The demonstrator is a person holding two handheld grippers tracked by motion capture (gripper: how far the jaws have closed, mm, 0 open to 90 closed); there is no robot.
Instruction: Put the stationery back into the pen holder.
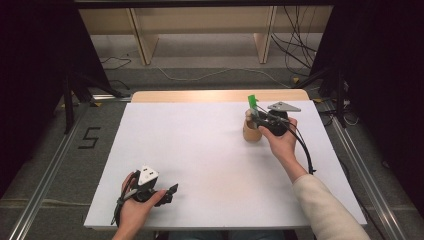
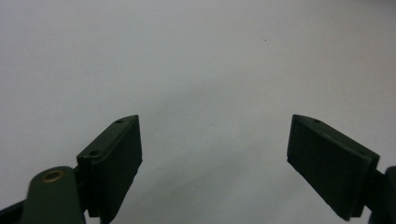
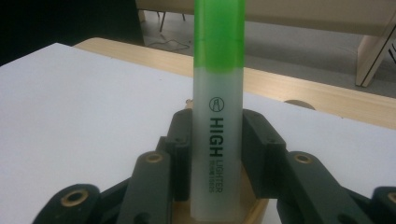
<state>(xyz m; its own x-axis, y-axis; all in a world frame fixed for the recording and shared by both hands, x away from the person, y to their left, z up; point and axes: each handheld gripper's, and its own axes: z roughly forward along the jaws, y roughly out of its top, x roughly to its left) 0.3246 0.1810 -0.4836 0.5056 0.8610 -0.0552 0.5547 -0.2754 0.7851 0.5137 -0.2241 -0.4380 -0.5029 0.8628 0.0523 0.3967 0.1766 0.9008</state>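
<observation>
A green-capped highlighter (image 3: 217, 116) stands upright with its lower end in a small wooden holder (image 3: 254, 212). My right gripper (image 3: 217, 135) is shut on its pale barrel, one black jaw pressing on each side. In the high view the highlighter (image 1: 252, 101) and the holder (image 1: 251, 132) are at the table's far right, with the right gripper (image 1: 257, 117) reaching in from the right. My left gripper (image 1: 172, 192) rests near the front left edge. Its jaws stand wide open (image 2: 215, 144) over bare white tabletop.
The white board (image 1: 200, 145) covers the table, and a strip of wood (image 1: 215, 95) shows along its far edge. Beyond it are wooden shelf legs (image 1: 142, 45) and cables on the floor. A "5" mark (image 1: 89, 138) is on the floor at the left.
</observation>
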